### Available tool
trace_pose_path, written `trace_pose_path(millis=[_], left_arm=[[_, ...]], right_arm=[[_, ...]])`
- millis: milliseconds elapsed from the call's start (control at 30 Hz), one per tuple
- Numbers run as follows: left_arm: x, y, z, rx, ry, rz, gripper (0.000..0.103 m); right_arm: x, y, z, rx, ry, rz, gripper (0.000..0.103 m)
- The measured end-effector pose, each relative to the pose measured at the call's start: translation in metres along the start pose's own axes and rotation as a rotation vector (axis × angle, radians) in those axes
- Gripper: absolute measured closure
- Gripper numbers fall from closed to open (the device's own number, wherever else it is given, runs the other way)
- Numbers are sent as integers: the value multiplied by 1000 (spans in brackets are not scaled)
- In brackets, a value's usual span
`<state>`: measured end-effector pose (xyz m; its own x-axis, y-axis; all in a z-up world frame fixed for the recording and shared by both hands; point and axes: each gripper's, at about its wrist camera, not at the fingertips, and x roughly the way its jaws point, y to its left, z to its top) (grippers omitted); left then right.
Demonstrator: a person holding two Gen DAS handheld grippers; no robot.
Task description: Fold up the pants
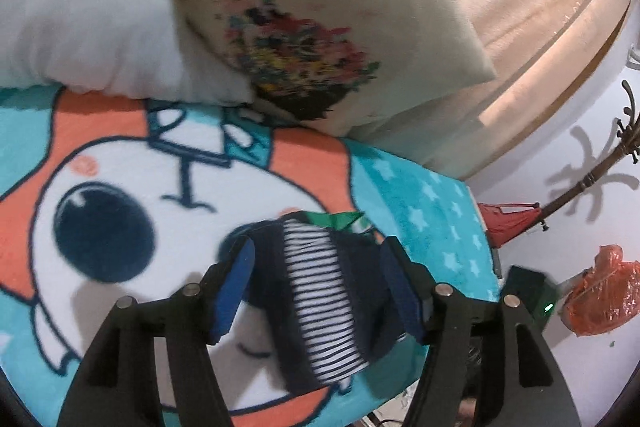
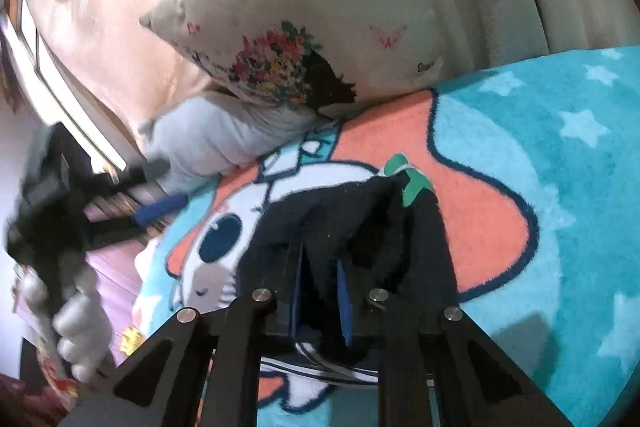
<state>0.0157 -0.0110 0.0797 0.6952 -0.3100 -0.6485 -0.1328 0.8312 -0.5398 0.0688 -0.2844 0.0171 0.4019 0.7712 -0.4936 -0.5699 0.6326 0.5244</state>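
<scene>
Mid-fold, lower centre: right gripper (image 2: 320,291) clamps the navy pants (image 2: 340,219); left gripper (image 1: 316,287), jaws spread, must next pinch them.

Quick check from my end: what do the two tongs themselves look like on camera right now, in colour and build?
Both match. The left tongs have matte black, angular linkage arms with triangular cut-outs, round silver pivot pins, and flat blue pads lining the fingers. The right tongs show the same black arms, silver pins and blue pads. No cables or markings are visible on either.
</scene>
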Motion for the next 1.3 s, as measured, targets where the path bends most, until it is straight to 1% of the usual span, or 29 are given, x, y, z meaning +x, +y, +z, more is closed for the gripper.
trace_pose_path(millis=[33,100,200,300,367,400,500,567,600,700,767,800,833,867,900,933,967,1033,1067,1133,1167,1200,1233,1267,1300], left_arm=[[-1,2,-2,3,-2,2,38],[4,1,-7,5,4,-9,38],[19,-9,-18,24,32,-65,38],[40,-18,-32,48,74,-87,38],[54,-18,-39,52,108,-82,38],[62,-17,-43,45,124,-79,38],[81,-13,-51,30,167,-72,38],[90,-14,-56,40,173,-68,38],[91,-16,-58,55,164,-57,36],[91,-20,-62,82,149,-41,34],[90,-18,-62,79,146,-44,34],[89,-17,-62,78,147,-46,34],[88,-17,-62,79,148,-46,34],[85,-17,-62,80,152,-46,34],[82,-18,-61,81,153,-52,34],[76,-20,-61,86,150,-66,34],[70,-21,-60,94,141,-76,34],[54,-22,-58,107,106,-86,34],[45,-18,-55,99,83,-93,33],[38,-4,-48,63,60,-96,31],[38,5,-44,34,57,-88,29],[40,13,-42,4,64,-83,29],[45,22,-40,-32,79,-92,29],[52,32,-38,-74,108,-127,29],[57,37,-37,-95,128,-148,29]], right_arm=[[-7,-1,1,-6,-20,-39,95],[-14,-8,2,-6,-34,-113,95],[-13,-24,1,20,-11,-198,98],[-6,-34,-2,42,23,-221,98],[-7,-39,0,62,15,-232,98],[-10,-40,1,70,4,-228,97],[-23,-35,13,65,-47,-158,97],[-28,-26,21,43,-56,-107,97],[-29,-22,24,31,-55,-83,97],[-21,-10,31,15,-23,15,97],[-12,-8,32,41,12,84,96],[-5,-9,31,52,39,104,94],[5,-10,29,58,77,104,93],[16,-11,26,53,117,66,93],[27,-14,22,41,152,17,92],[40,-18,16,23,199,-52,90],[46,-21,13,14,209,-91,87],[42,-25,13,26,181,-96,85],[38,-26,15,37,178,-93,81],[24,-26,18,38,135,-82,58],[16,-26,19,32,105,-86,36],[9,-28,21,29,80,-90,23],[2,-32,21,33,57,-88,22],[1,-34,24,43,54,-87,22],[2,-39,25,57,60,-85,22]])
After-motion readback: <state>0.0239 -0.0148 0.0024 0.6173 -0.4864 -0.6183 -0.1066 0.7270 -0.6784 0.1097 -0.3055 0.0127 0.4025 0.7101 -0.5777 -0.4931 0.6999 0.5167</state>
